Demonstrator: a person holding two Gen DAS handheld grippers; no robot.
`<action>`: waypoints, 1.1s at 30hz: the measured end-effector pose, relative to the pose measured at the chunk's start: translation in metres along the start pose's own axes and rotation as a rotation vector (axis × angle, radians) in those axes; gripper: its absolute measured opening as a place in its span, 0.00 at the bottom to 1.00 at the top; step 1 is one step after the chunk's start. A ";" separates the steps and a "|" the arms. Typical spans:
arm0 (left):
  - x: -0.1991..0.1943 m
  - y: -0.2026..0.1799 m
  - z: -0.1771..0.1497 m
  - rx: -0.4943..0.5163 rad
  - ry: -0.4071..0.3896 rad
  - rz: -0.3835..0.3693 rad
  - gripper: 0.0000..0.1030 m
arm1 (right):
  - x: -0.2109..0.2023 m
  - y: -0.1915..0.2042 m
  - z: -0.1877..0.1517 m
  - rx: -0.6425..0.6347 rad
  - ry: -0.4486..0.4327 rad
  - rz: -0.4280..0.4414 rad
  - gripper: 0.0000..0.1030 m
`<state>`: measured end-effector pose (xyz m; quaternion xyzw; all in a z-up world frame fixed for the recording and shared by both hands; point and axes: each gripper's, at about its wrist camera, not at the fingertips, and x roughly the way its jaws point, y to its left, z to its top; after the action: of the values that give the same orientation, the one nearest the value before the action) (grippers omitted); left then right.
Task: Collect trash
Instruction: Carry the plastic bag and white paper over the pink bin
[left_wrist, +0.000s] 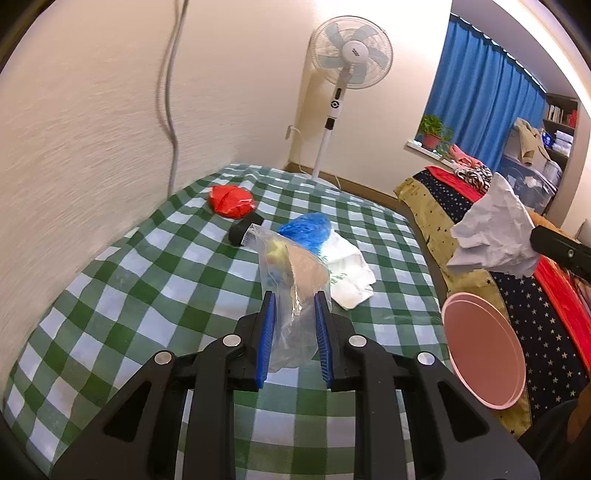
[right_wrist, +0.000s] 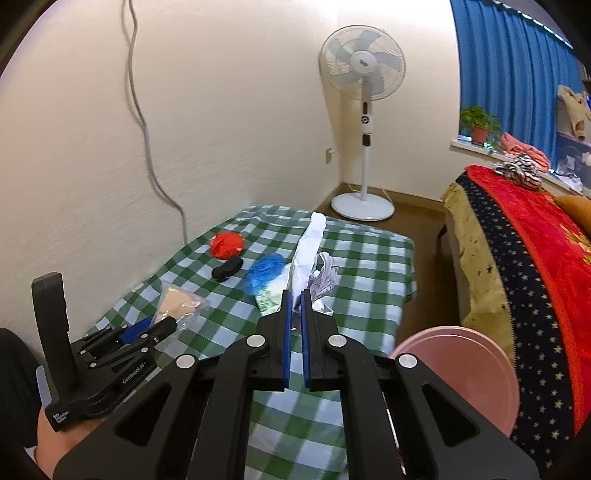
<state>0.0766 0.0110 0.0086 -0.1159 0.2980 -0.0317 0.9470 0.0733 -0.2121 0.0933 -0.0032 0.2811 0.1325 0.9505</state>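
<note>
My left gripper (left_wrist: 295, 300) is shut on a clear plastic bag (left_wrist: 284, 258) with brown and yellow scraps inside, lifted above the green checked table (left_wrist: 129, 295). My right gripper (right_wrist: 295, 295) is shut on a crumpled white paper (right_wrist: 308, 251), also held in the air; the same paper (left_wrist: 495, 229) shows at the right of the left wrist view. On the cloth lie a red crumpled bag (left_wrist: 232, 202), a black object (left_wrist: 243, 229), a blue plastic wad (left_wrist: 306, 229) and a white bag (left_wrist: 349, 275). The left gripper (right_wrist: 147, 328) shows at the lower left of the right wrist view.
A pink basin (left_wrist: 480, 354) sits low to the right of the table, beside a bed with a starry cover and red blanket (right_wrist: 535, 240). A white standing fan (right_wrist: 364, 110) stands in the far corner. A grey cable (left_wrist: 170, 110) hangs down the wall on the left.
</note>
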 end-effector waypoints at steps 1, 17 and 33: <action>-0.001 -0.003 -0.001 0.007 0.000 -0.005 0.21 | -0.002 -0.004 -0.001 0.002 -0.002 -0.006 0.05; -0.003 -0.071 -0.018 0.150 0.001 -0.110 0.21 | -0.012 -0.079 -0.044 0.143 0.025 -0.170 0.05; 0.011 -0.150 -0.021 0.225 0.010 -0.267 0.21 | -0.031 -0.138 -0.053 0.239 -0.018 -0.332 0.05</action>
<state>0.0750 -0.1405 0.0210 -0.0478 0.2791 -0.1911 0.9398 0.0550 -0.3575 0.0556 0.0642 0.2817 -0.0604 0.9554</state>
